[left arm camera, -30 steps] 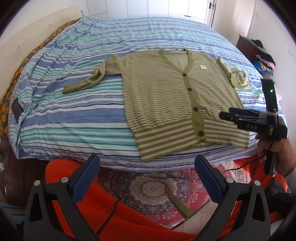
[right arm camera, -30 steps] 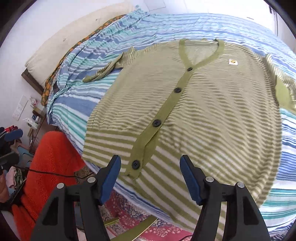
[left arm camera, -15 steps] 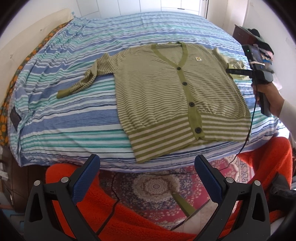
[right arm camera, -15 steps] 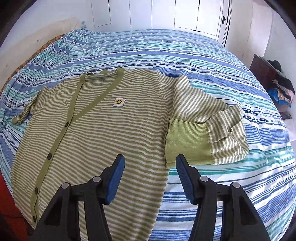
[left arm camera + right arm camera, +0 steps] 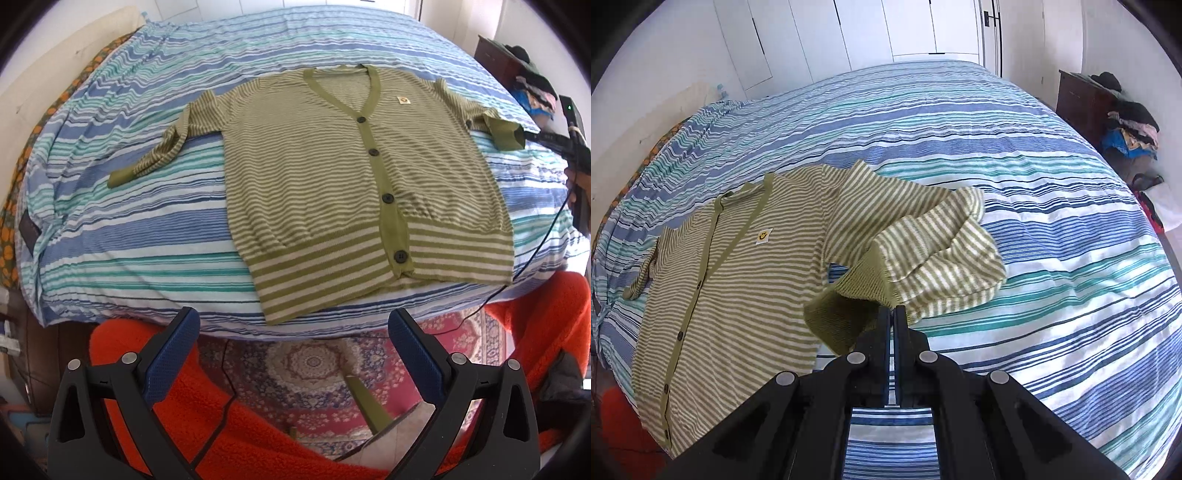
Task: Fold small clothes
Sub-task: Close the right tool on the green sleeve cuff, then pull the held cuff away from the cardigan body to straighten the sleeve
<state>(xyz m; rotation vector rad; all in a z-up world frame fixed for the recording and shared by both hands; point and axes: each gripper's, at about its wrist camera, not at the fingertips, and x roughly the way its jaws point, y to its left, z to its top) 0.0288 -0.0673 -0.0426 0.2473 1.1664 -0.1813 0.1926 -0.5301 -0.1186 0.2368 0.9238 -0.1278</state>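
A green and white striped cardigan (image 5: pixel 343 192) lies flat and buttoned on the striped bed (image 5: pixel 147 229), its hem near the front edge. Its left sleeve (image 5: pixel 162 151) trails out to the side. My right gripper (image 5: pixel 894 312) is shut on the solid green cuff (image 5: pixel 849 306) of the bunched right sleeve (image 5: pixel 938 254) and lifts it slightly. From the left wrist view that gripper (image 5: pixel 526 136) pinches the cuff (image 5: pixel 506 133) at the far right. My left gripper (image 5: pixel 293 347) hangs open off the bed's front edge, nothing between its blue pads.
An orange fleece blanket (image 5: pixel 258 432) and a patterned rug (image 5: pixel 317 373) lie on the floor below the bed's edge. A dark dresser (image 5: pixel 1082 99) piled with clothes stands at the far right. White closet doors (image 5: pixel 886 29) line the back wall. A cable (image 5: pixel 532 258) runs from the right gripper.
My right gripper swung from the cardigan's hem across to the right sleeve and shut on its cuff, lifting it. The left gripper drifted slightly and stays open.
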